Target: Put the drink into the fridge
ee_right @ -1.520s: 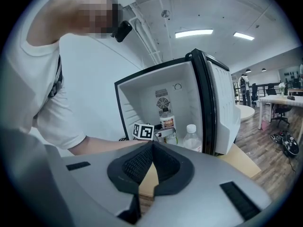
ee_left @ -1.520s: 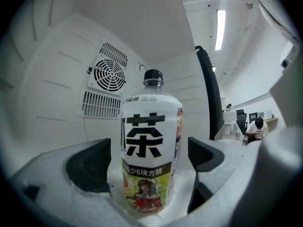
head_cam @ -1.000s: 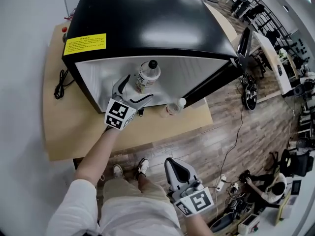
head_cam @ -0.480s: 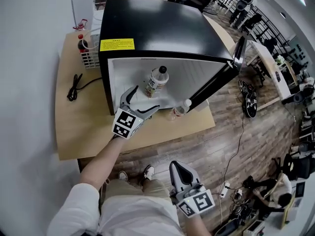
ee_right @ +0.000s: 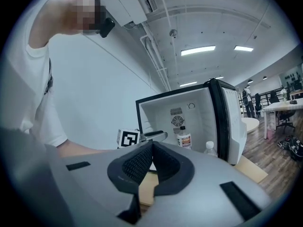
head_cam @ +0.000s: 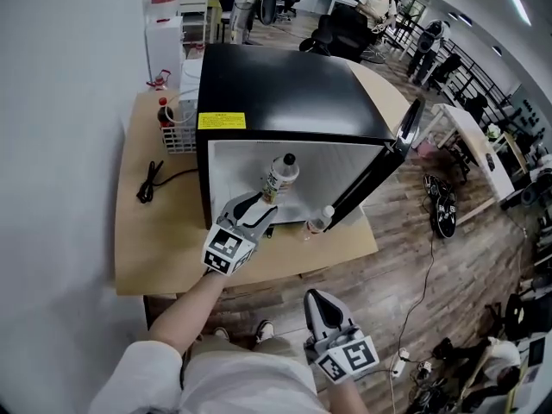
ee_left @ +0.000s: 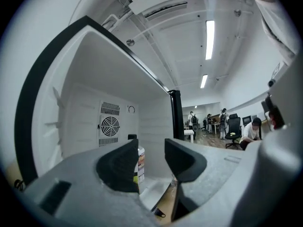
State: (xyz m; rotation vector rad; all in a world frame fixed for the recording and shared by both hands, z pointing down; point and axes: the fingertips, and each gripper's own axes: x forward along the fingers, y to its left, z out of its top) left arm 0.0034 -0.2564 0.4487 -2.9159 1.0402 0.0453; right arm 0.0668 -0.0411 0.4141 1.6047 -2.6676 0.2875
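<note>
The drink, a clear bottle [head_cam: 280, 176] with a black cap and a printed label, stands upright on the floor of the open black mini fridge [head_cam: 285, 93]. My left gripper [head_cam: 261, 205] hovers at the fridge mouth, just in front of the bottle and apart from it. Its jaws are closing with nothing between them. The left gripper view shows the bottle [ee_left: 140, 161] beyond the jaws, in front of the back wall's fan grille. My right gripper [head_cam: 321, 305] hangs low near my legs, shut and empty. From there the bottle [ee_right: 183, 138] shows inside the white cabinet.
The fridge door [head_cam: 384, 162] swings open to the right, with a white-capped bottle [head_cam: 319, 221] at its foot. A white wire basket [head_cam: 175, 126] with a red-capped bottle stands left of the fridge on the wooden table [head_cam: 155, 240]. A black cable [head_cam: 153, 182] lies beside it.
My left gripper has let go of the bottle and drawn back out of the fridge, its jaws narrowing. The bottle stays standing inside. My right gripper has barely moved.
</note>
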